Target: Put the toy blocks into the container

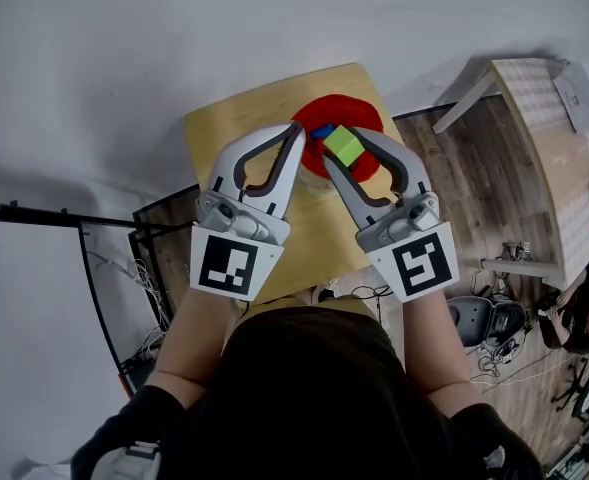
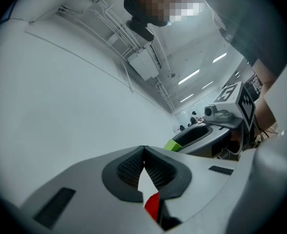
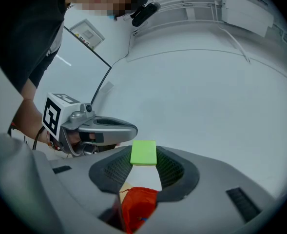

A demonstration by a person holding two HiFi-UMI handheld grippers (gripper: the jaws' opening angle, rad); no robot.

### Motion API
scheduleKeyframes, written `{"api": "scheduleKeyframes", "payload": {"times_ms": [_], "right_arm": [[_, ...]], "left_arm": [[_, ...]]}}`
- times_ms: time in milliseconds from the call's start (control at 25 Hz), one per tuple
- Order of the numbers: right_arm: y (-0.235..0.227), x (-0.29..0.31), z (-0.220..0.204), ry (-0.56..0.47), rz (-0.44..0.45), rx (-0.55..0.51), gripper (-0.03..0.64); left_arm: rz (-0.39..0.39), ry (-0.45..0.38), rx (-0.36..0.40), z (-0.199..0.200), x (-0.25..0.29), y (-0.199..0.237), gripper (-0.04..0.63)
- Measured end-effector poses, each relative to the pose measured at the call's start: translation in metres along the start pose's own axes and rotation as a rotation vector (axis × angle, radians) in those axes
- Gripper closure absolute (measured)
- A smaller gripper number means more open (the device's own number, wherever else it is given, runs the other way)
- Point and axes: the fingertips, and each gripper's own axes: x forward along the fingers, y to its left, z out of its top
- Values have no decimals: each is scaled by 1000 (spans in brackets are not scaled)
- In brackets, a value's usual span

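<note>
Clamping a green block [image 1: 346,146], the right tool [image 3: 144,153] hangs over the red container [image 1: 352,111]; the left tool [image 2: 143,150] is clenched, empty.

No words, numbers or brand marks can be read anywhere.

- Left marker cube [image 1: 236,266], on the near side of the red container [image 1: 346,105] — black-and-white square pattern only, no letters.
- Right marker cube [image 1: 421,262], also on the near side of the container: same kind of pattern, different layout, no characters.
- Wall notice [image 3: 87,33], up and left of the container in the right gripper view. It is a framed sheet with marks too small to read.
- Paper sheet [image 1: 574,96] on the side surface, far right of the container — print blurred, unreadable.
</note>
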Motion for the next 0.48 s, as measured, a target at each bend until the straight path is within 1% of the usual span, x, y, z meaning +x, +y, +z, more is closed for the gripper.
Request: {"api": "scheduleKeyframes", "payload": {"times_ms": [160, 280, 360, 480], "right_arm": [[-6, 4, -33, 86, 1, 23, 455], [-11, 10, -60, 163, -19, 16, 455], [-14, 15, -76, 193, -29, 23, 454], [-15, 22, -103, 254, -18, 44, 454]], "left_arm": [[-11, 5, 2, -1, 5, -6, 584], [-11, 18, 0, -3, 6, -9, 584], [-8, 23, -1, -5, 6, -9, 584], [-4, 31, -3, -10, 4, -9, 584]]}}
